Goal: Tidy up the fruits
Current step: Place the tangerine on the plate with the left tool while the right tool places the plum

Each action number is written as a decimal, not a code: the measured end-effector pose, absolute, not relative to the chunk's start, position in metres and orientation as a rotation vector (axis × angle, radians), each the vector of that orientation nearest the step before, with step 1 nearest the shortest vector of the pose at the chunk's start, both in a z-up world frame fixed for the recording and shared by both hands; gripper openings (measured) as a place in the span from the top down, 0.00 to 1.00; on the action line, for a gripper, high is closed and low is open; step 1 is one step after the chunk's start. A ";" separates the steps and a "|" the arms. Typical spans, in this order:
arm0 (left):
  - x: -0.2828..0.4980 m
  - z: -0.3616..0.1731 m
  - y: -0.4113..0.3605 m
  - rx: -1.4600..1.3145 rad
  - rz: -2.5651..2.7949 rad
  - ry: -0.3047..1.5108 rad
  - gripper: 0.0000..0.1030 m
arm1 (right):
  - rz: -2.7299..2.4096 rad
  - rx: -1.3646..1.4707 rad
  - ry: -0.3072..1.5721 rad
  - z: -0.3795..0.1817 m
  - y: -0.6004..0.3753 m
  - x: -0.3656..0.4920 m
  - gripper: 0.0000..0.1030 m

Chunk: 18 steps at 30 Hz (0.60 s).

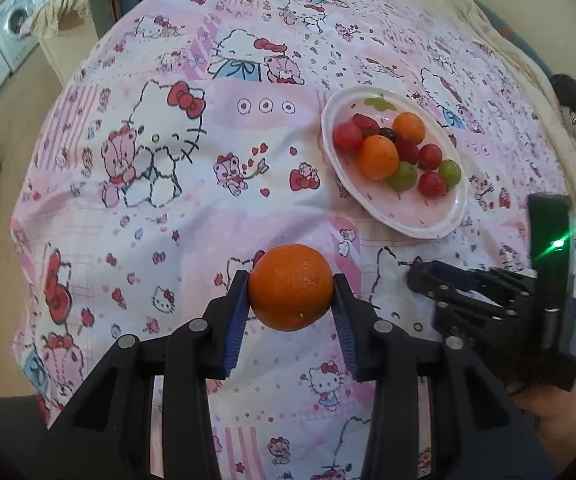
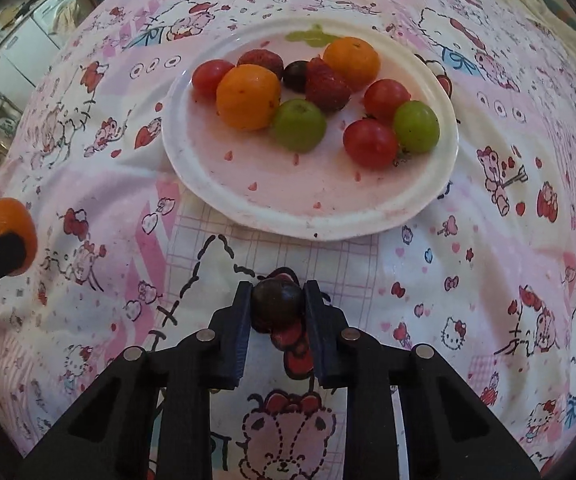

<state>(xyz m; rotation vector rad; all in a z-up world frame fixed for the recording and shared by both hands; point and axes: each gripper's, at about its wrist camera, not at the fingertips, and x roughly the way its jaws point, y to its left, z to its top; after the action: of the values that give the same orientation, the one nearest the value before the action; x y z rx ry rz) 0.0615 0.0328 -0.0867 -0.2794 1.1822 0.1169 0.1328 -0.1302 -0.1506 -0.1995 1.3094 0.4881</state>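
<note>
My left gripper [image 1: 291,290] is shut on an orange [image 1: 290,287], held above the tablecloth, short of the white plate [image 1: 428,224]. The plate lies ahead to the right and holds two oranges, strawberries, red tomatoes, green grapes and a dark grape. My right gripper [image 2: 277,304] is shut on a dark grape [image 2: 277,303], held just before the plate's near rim [image 2: 312,232]. The right gripper also shows in the left wrist view [image 1: 420,276] at right. The held orange shows at the left edge of the right wrist view [image 2: 6,224].
A pink Hello Kitty tablecloth [image 1: 168,200] covers the table. A washing machine [image 1: 14,28] and the floor show beyond the table's far left edge. A cream cloth [image 1: 488,20] lies at the far right.
</note>
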 end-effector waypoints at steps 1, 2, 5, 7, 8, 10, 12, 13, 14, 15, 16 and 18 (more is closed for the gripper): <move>0.062 -0.087 0.032 -0.276 0.118 1.182 0.65 | 0.488 -0.188 1.305 -0.148 -0.133 0.132 0.74; 0.063 -0.087 0.032 -0.279 0.115 1.184 0.65 | 0.490 -0.178 1.302 -0.145 -0.135 0.131 0.74; 0.064 -0.089 0.030 -0.275 0.110 1.188 0.65 | 0.498 -0.147 1.283 -0.133 -0.143 0.128 0.74; 0.064 -0.090 0.029 -0.263 0.114 1.189 0.65 | 0.496 -0.117 1.279 -0.127 -0.152 0.127 0.74; 0.064 -0.091 0.028 -0.259 0.117 1.189 0.65 | 0.494 -0.103 1.279 -0.125 -0.156 0.126 0.74; 0.065 -0.092 0.027 -0.250 0.129 1.187 0.65 | 0.490 -0.077 1.274 -0.120 -0.167 0.124 0.74; 0.067 -0.093 0.025 -0.233 0.144 1.175 0.65 | 0.487 -0.058 1.267 -0.116 -0.174 0.126 0.74; 0.067 -0.092 0.024 -0.223 0.150 1.168 0.65 | 0.483 -0.050 1.261 -0.113 -0.179 0.125 0.74; 0.068 -0.092 0.022 -0.212 0.155 1.161 0.65 | 0.475 -0.044 1.258 -0.112 -0.182 0.122 0.74; 0.069 -0.091 0.020 -0.198 0.159 1.150 0.65 | 0.466 -0.033 1.256 -0.110 -0.188 0.121 0.74; 0.070 -0.090 0.019 -0.190 0.160 1.143 0.65 | 0.454 -0.009 1.259 -0.109 -0.197 0.120 0.74; 0.071 -0.086 0.017 -0.173 0.166 1.120 0.65 | 0.437 0.028 1.258 -0.108 -0.205 0.119 0.74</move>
<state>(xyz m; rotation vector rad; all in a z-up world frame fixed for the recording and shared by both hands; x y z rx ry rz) 0.0706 0.0174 -0.0863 -0.1726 1.1201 0.1662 0.1191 -0.2050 -0.1081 0.0280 1.2585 0.4366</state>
